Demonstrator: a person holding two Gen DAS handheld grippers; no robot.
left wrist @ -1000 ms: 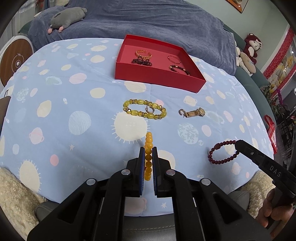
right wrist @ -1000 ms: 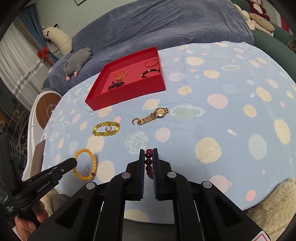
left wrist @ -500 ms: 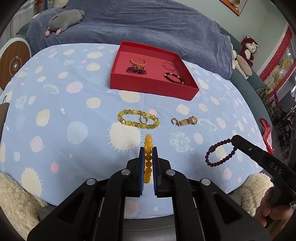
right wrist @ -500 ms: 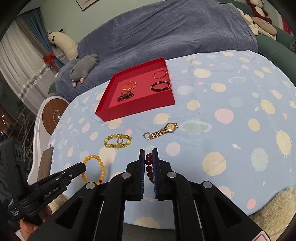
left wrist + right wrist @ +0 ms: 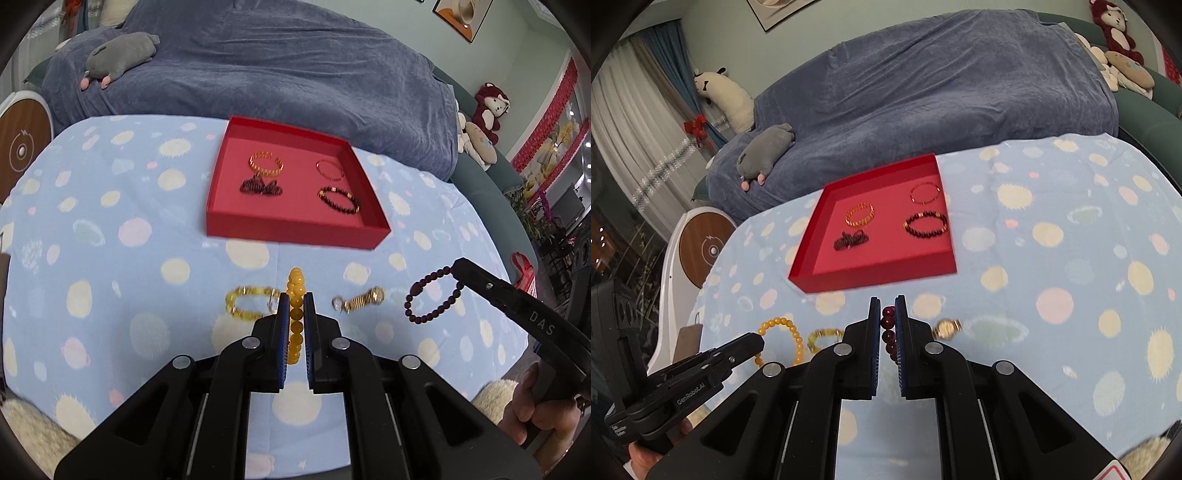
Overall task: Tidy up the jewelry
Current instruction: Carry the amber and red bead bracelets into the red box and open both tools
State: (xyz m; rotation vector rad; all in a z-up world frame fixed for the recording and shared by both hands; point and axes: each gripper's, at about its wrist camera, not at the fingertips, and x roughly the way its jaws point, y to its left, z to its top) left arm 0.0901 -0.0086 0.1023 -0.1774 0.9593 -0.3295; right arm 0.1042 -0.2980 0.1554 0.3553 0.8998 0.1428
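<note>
Amber beads (image 5: 295, 317) pinched in our left tool (image 5: 295, 314) and maroon beads (image 5: 888, 332) in our right tool (image 5: 888, 328) could slip from such thin grips short of the red tray (image 5: 295, 232).

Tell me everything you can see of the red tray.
The red tray is a shallow, square, open box with low upright walls and a paler pinkish-red floor; it looks like cardboard. It lies flat on the blue spotted tablecloth, toward the far side near the blue-covered sofa. Four pieces lie in it, apart from each other: a gold bracelet, a thin red bangle, a dark crumpled piece and a dark bead bracelet. Neither pair of tongs touches it.
</note>
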